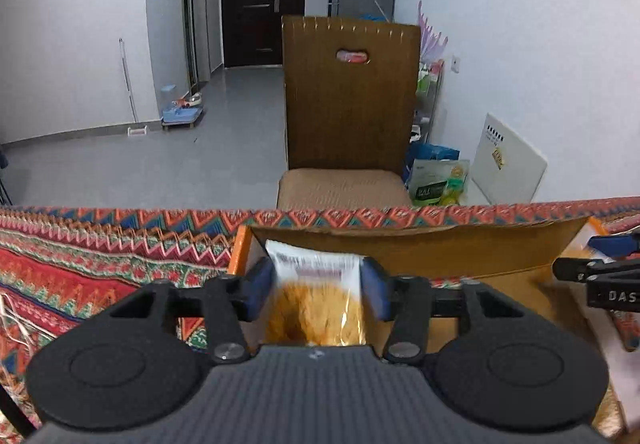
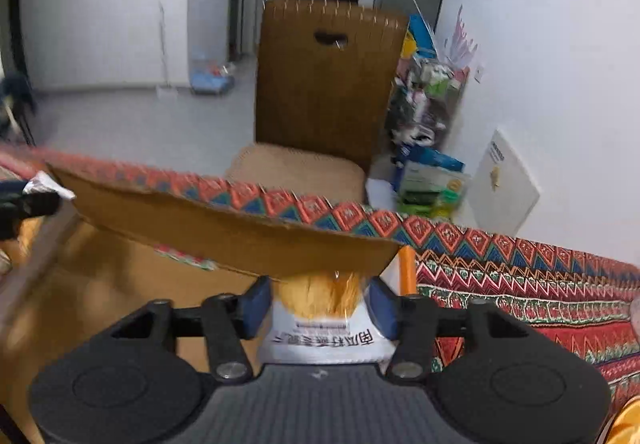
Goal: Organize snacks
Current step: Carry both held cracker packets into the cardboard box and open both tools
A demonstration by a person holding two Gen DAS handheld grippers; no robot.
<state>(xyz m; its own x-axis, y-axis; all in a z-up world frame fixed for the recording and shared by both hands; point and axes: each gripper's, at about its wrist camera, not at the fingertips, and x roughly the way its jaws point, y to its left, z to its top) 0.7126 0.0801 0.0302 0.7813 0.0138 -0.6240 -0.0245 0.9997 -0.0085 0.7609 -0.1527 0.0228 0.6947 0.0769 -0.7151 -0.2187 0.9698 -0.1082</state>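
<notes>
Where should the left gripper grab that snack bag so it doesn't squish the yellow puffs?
Probably by the flat white printed end of the snack bag, coming from above with a pad on each side edge. That end looks thin and empty; the puffs bulge lower down.

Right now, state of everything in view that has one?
left hand-held gripper: left snack packet between the pads, grip unclear
right hand-held gripper: right snack packet between the pads, grip unclear
cardboard box: open, flap up
door: shut
</notes>
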